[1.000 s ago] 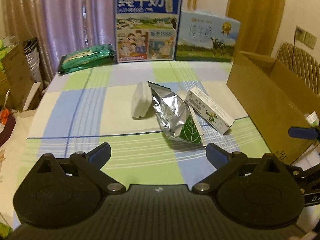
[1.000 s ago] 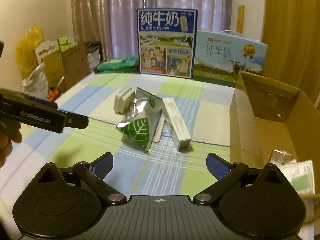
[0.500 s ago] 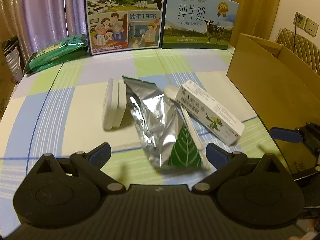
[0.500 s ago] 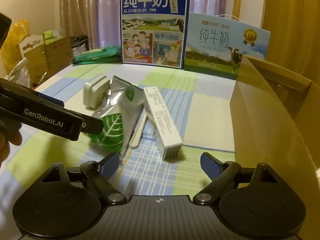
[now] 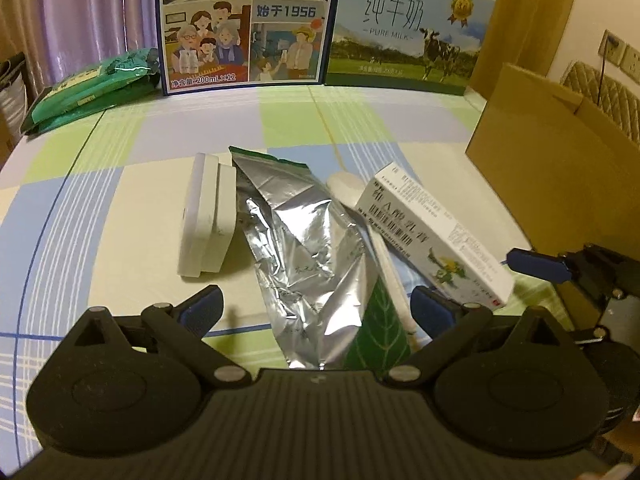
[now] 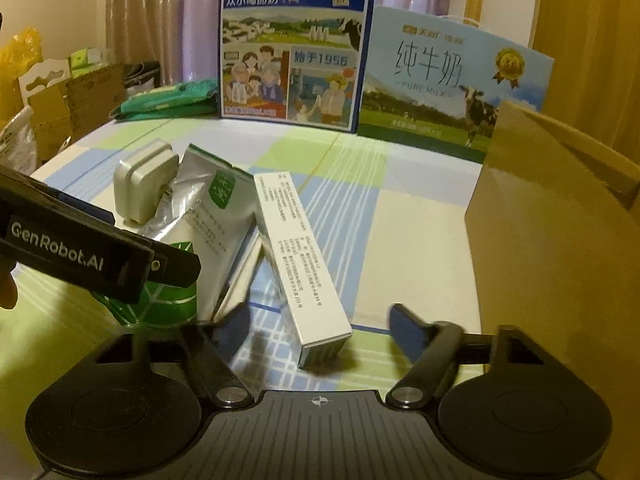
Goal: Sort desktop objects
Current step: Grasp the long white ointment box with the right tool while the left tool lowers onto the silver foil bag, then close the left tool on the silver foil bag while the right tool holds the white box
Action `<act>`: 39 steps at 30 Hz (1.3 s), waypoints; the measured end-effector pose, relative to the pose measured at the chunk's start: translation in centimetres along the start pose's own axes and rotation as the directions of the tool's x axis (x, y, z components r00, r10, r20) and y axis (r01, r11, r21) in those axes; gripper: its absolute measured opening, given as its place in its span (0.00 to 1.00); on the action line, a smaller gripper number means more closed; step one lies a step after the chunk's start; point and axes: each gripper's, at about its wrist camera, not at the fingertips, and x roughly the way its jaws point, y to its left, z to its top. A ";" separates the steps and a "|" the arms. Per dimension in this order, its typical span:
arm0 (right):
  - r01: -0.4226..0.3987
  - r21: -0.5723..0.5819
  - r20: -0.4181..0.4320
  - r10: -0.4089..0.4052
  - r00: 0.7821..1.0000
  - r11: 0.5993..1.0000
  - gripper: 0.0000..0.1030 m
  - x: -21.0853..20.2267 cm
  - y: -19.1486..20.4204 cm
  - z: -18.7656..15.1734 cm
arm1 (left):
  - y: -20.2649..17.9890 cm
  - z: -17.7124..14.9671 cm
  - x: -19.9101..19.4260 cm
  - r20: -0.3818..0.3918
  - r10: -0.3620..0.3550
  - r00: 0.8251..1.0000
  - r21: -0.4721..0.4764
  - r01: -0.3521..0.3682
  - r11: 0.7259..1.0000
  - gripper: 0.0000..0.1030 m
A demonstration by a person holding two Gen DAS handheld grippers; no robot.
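Observation:
A small pile lies mid-table: a white flat case point(image 5: 206, 216), a crumpled silver foil pouch point(image 5: 308, 264) with a green leaf print, a white spoon-like stick point(image 5: 348, 190) and a long white medicine carton point(image 5: 432, 232). My left gripper point(image 5: 316, 310) is open, its fingers either side of the pouch's near end. My right gripper point(image 6: 318, 322) is open too, straddling the near end of the carton point(image 6: 298, 248); the pouch point(image 6: 216, 216) and case point(image 6: 142, 178) lie left of it. The left gripper's body point(image 6: 88, 252) crosses the right wrist view.
An open cardboard box point(image 6: 556, 216) stands at the table's right edge. Two milk cartons point(image 5: 246, 24) point(image 5: 408, 40) stand upright along the back, with green packets point(image 5: 94, 88) at back left. Checked tablecloth point(image 5: 100, 208) lies bare left of the pile. More boxes and bags sit off-table left point(image 6: 68, 100).
Both grippers have moved forward and down to the pile. The left now brackets the pouch, the right brackets the carton's end. Nothing has been picked up.

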 end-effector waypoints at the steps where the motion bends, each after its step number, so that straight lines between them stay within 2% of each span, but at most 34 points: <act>1: -0.004 -0.003 -0.005 0.004 1.000 1.000 0.60 0.2 0.0 0.0 | 0.0 -0.1 0.1 -0.004 -0.001 1.000 0.000 0.001 1.000 0.91; 3: -0.006 -0.010 -0.006 0.005 1.000 1.000 0.55 0.3 0.1 0.0 | 0.2 -0.2 0.3 -0.009 -0.015 1.000 -0.016 0.015 1.000 0.89; 5: -0.009 -0.004 -0.009 0.009 1.000 1.000 0.49 0.2 0.1 0.0 | 0.4 -0.3 0.4 -0.015 -0.023 1.000 -0.030 0.023 0.999 0.80; 9: -0.015 -0.010 -0.021 0.015 1.000 1.000 0.30 0.0 0.2 0.1 | 0.2 -0.4 0.3 -0.016 -0.064 0.998 -0.038 0.063 0.997 0.59; 13: -0.024 0.005 -0.043 0.024 0.999 1.000 0.23 -0.7 0.0 -0.1 | -0.5 -0.6 -0.3 -0.019 -0.056 0.998 -0.006 0.056 0.998 0.50; 16: -0.023 0.016 -0.055 0.024 0.998 1.000 0.22 -1.5 -0.1 -0.3 | -0.7 -0.8 -0.9 -0.029 -0.062 0.998 0.007 0.063 0.998 0.44; 24: -0.035 0.078 -0.098 0.043 0.994 0.996 0.22 -4.9 0.0 -1.7 | -2.2 -3.5 -4.0 -0.057 -0.044 0.997 0.065 0.047 0.997 0.42; 32: -0.050 0.136 -0.132 0.068 0.989 0.989 0.22 -10.0 0.9 -4.1 | -4.8 -8.8 -9.2 -0.081 -0.087 0.993 0.034 0.090 0.995 0.39; 39: -0.051 0.192 -0.151 0.081 0.985 0.980 0.22 -14.4 1.6 -6.8 | -5.7 -12.6 -13.0 -0.084 -0.091 0.992 0.041 0.095 0.995 0.39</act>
